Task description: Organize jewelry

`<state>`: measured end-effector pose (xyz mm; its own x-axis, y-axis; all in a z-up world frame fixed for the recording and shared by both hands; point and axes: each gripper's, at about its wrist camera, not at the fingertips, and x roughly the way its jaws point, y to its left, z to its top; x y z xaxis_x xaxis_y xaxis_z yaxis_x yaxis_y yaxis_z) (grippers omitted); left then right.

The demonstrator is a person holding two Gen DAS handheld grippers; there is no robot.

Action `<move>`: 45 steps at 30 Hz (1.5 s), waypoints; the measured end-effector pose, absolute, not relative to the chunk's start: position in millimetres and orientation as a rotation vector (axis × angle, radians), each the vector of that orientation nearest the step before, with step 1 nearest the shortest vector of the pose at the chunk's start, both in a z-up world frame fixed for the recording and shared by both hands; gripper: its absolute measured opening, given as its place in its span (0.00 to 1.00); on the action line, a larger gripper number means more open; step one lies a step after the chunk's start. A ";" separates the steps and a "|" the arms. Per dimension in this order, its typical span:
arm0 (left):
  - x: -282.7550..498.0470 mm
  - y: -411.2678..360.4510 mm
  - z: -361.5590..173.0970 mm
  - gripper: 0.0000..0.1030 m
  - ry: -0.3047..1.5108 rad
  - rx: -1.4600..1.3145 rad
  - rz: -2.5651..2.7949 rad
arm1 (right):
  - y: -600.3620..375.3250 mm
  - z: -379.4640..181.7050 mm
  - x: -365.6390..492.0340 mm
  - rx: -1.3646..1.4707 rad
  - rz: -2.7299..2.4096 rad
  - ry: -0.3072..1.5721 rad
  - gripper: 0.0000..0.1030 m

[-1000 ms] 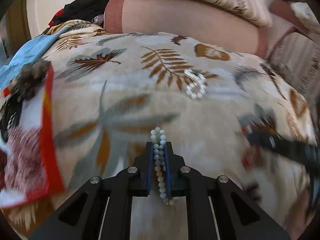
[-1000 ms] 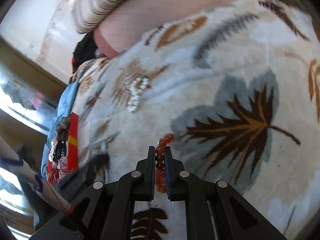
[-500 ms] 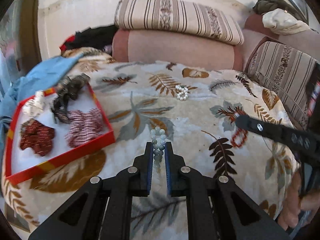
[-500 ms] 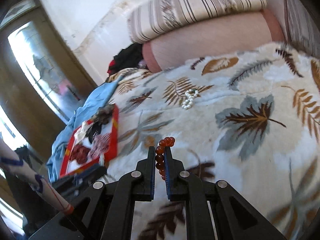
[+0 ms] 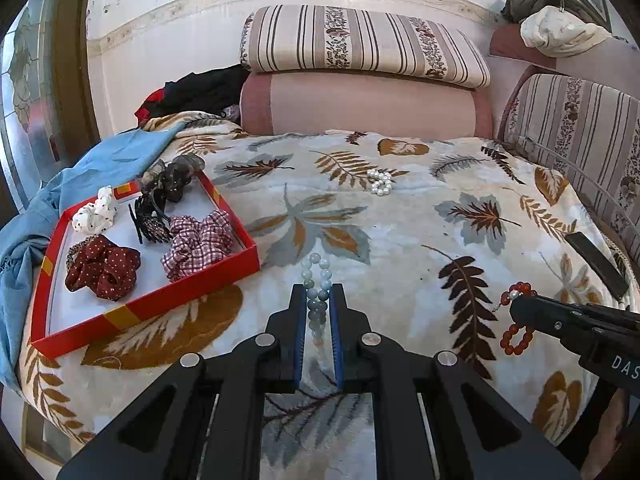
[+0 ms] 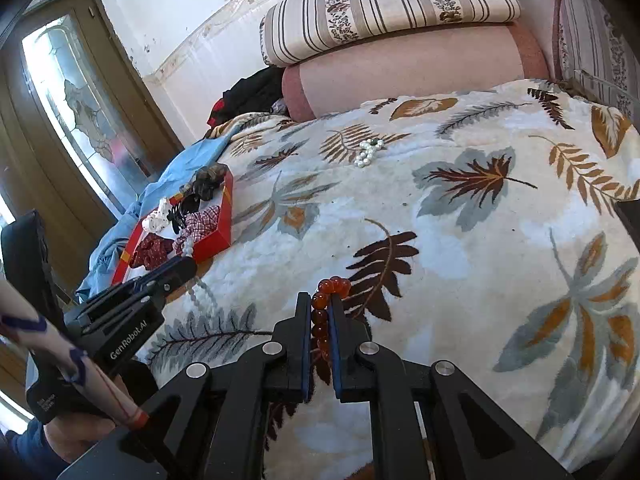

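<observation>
My left gripper [image 5: 316,300] is shut on a pale green bead bracelet [image 5: 316,276], held above the leaf-print blanket. My right gripper [image 6: 322,308] is shut on a red bead bracelet [image 6: 326,292]; it also shows in the left wrist view [image 5: 518,320] at the right. A white pearl bracelet [image 5: 380,182] lies on the blanket farther back, also seen in the right wrist view [image 6: 368,152]. A red shallow box [image 5: 180,296] at the left holds scrunchies and hair clips.
A leaf-print blanket [image 5: 400,240] covers the bed. A blue cloth [image 5: 80,172] lies left of the box. Pink and striped cushions [image 5: 360,80] stand at the back. A dark flat object [image 5: 596,258] lies at the right edge. A door [image 6: 80,100] is at the left.
Both grippers have lifted away from the blanket and drawn back, each carrying its bracelet. The red box and the whole bed have come into view.
</observation>
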<state>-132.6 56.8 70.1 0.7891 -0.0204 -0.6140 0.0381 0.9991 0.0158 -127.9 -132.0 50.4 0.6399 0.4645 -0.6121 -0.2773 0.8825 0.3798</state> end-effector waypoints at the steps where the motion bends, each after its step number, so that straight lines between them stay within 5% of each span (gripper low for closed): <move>1: -132.0 57.1 68.9 0.11 0.661 0.032 -0.027 | -131.4 49.7 -128.3 0.259 0.428 0.767 0.08; 45: -128.9 66.3 60.9 0.11 0.657 0.047 0.008 | -117.0 43.8 -129.8 0.212 0.447 0.771 0.08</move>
